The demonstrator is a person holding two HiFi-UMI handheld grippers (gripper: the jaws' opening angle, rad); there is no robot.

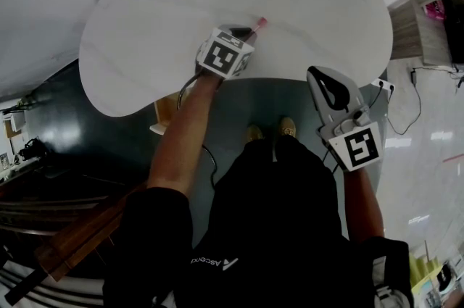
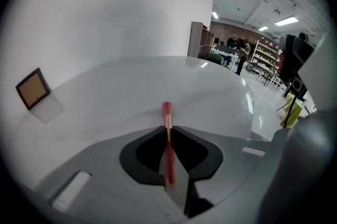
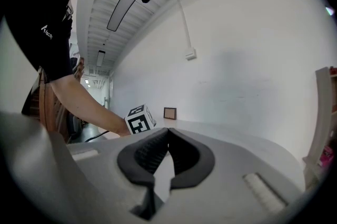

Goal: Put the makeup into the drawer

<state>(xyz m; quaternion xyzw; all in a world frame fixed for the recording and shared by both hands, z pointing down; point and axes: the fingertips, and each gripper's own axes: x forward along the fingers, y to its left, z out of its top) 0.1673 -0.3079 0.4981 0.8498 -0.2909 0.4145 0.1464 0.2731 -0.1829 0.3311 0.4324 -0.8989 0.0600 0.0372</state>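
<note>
left claw [image 2: 168,127] grips pink makeup brush [image 2: 167,110]; shirt [image 1: 275,227] reads "ascend".

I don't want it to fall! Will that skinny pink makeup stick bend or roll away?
The thin pink makeup stick pokes out straight between the fingers, so it is probably stiff. It looks round and slim, so it could roll on the smooth white table. Probably very light.
</note>
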